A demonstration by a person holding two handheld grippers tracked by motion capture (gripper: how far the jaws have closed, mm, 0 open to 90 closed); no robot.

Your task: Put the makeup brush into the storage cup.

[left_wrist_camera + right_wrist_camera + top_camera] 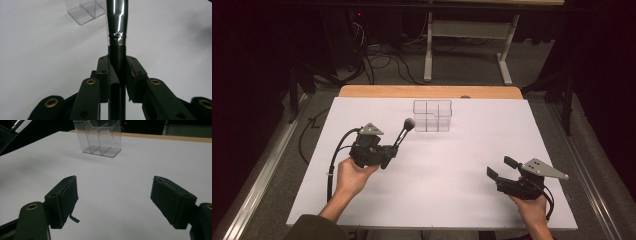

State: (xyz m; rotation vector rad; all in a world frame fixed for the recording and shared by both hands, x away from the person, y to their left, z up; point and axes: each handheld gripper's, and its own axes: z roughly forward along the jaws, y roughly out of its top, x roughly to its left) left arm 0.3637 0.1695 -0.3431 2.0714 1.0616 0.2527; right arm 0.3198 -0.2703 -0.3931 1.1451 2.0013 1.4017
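left hand-held gripper (388,156) clenched on makeup brush (404,131), right hand-held gripper (501,168) released

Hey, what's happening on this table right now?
A person at a white table works a hand-held gripper in each hand. The left hand-held gripper is clamped on the handle of a makeup brush, whose bristle end points toward a clear plastic organizer with compartments farther back. The brush is not in it yet. The right hand-held gripper has its jaws open and empty, apart from the organizer.

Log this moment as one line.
left hand-held gripper: shut on brush | right hand-held gripper: open, empty | organizer: empty
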